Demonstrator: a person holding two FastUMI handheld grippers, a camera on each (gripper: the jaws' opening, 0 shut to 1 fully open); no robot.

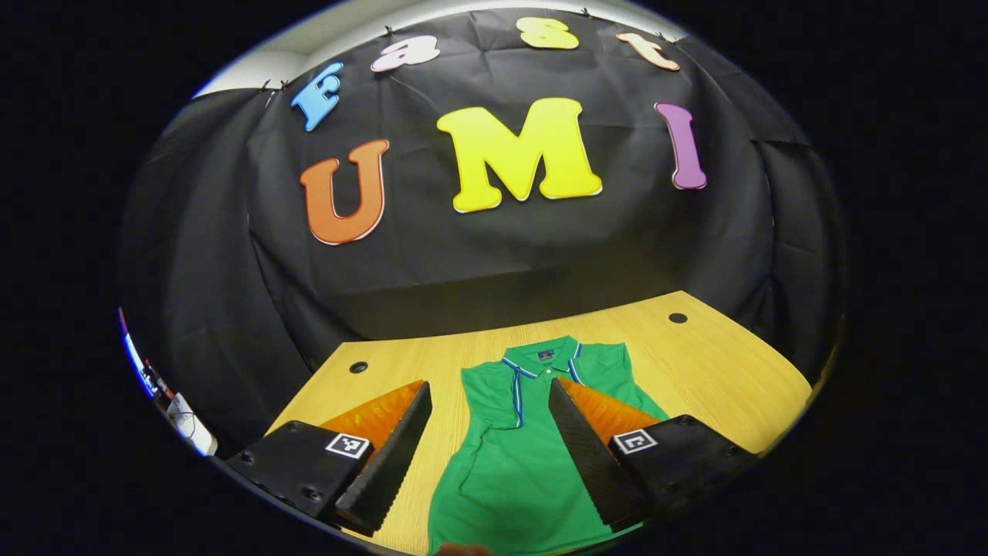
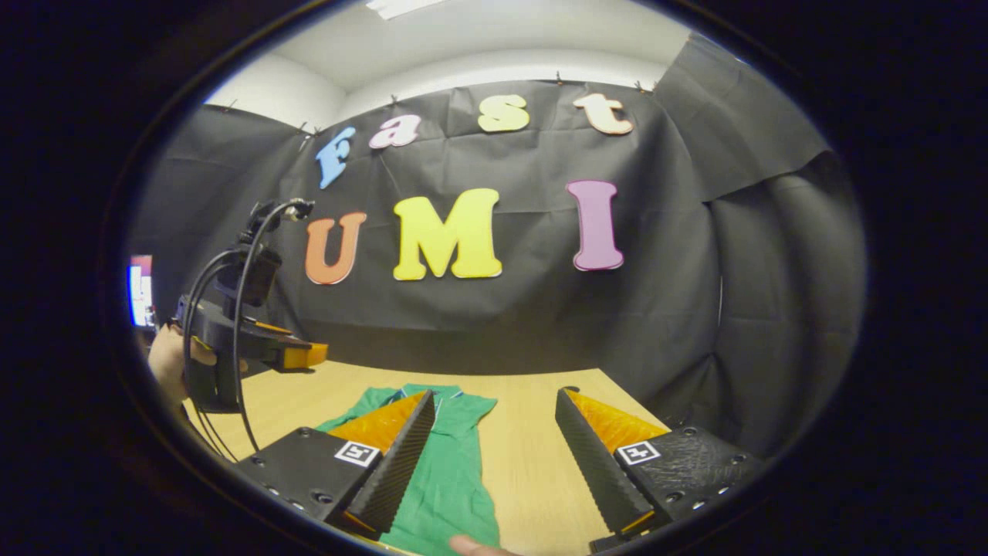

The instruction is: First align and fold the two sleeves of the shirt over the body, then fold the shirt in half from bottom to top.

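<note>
A green polo shirt (image 1: 525, 471) lies flat on the wooden table (image 1: 718, 371), its blue-and-white trimmed collar (image 1: 544, 361) at the far end. It forms a narrow shape, and its sides look folded in over the body. My left gripper (image 1: 488, 386) hovers open above the shirt, one finger on either side of the chest. In the right gripper view the shirt (image 2: 451, 479) lies lower left, and my right gripper (image 2: 494, 394) is open over its right edge and the bare wood. Farther left, a hand (image 2: 166, 359) holds the left gripper (image 2: 305, 355) over the table.
Two round cable holes (image 1: 358, 367) (image 1: 678, 317) sit near the table's far corners. Black cloth walls close in behind and to the sides. A lit screen (image 2: 140, 293) shows at far left. A fingertip (image 2: 471, 547) pokes in at the bottom edge.
</note>
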